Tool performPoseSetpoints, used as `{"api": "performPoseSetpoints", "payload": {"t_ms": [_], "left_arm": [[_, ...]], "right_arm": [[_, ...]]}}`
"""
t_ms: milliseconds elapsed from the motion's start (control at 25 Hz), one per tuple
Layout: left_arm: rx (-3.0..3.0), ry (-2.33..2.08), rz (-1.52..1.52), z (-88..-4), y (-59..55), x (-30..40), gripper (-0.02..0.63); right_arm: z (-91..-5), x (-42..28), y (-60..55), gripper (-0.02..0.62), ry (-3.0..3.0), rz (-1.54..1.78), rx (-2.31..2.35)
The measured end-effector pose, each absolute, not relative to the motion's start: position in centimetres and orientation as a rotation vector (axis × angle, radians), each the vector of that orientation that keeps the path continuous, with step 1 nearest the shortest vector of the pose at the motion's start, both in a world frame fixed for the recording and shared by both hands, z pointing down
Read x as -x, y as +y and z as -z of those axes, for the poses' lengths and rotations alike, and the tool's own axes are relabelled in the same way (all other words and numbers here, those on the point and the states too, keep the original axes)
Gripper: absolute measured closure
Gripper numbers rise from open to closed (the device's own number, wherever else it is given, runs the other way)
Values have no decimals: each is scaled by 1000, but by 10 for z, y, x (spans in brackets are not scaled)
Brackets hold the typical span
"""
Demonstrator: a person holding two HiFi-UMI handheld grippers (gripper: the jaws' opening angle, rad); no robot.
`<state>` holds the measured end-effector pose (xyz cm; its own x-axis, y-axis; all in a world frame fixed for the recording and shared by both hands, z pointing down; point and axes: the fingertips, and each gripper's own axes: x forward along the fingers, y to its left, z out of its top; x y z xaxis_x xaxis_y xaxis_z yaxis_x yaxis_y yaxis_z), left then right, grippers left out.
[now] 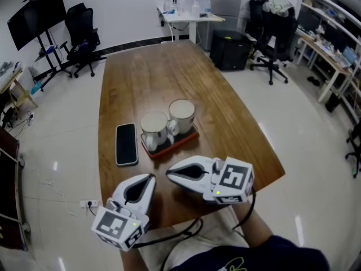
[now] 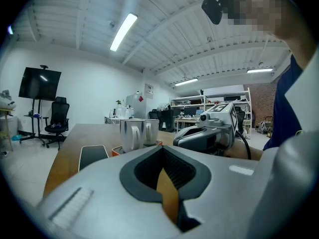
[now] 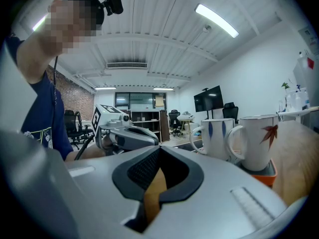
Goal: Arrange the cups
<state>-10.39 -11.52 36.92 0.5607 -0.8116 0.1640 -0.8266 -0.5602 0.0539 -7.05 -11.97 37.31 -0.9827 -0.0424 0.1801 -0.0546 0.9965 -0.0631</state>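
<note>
Two white cups (image 1: 154, 126) (image 1: 181, 113) stand side by side on a small orange tray (image 1: 176, 142) in the middle of the wooden table (image 1: 146, 78). In the right gripper view the nearer cup (image 3: 259, 141) bears a red leaf and the farther cup (image 3: 219, 136) blue marks. My left gripper (image 1: 151, 178) (image 2: 162, 147) hovers over the table's near edge, shut and empty. My right gripper (image 1: 168, 174) (image 3: 159, 148) sits just right of it, pointing left, shut with nothing held. Both are short of the tray and touch neither cup.
A black phone (image 1: 126, 144) lies flat on the table left of the tray. Office chairs (image 1: 82, 35), a wall screen (image 1: 36, 13), a desk (image 1: 189, 17) and shelves (image 1: 333, 44) ring the room beyond the table.
</note>
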Motion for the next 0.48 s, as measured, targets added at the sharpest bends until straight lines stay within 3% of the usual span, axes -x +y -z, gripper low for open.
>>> {"api": "performPoseSetpoints", "payload": {"t_ms": [480], "left_arm": [[-2655,-1398,-174,-368,-115,102,603]], "right_arm": [[-373,70,-120,589,-2959,-99,-74]]}}
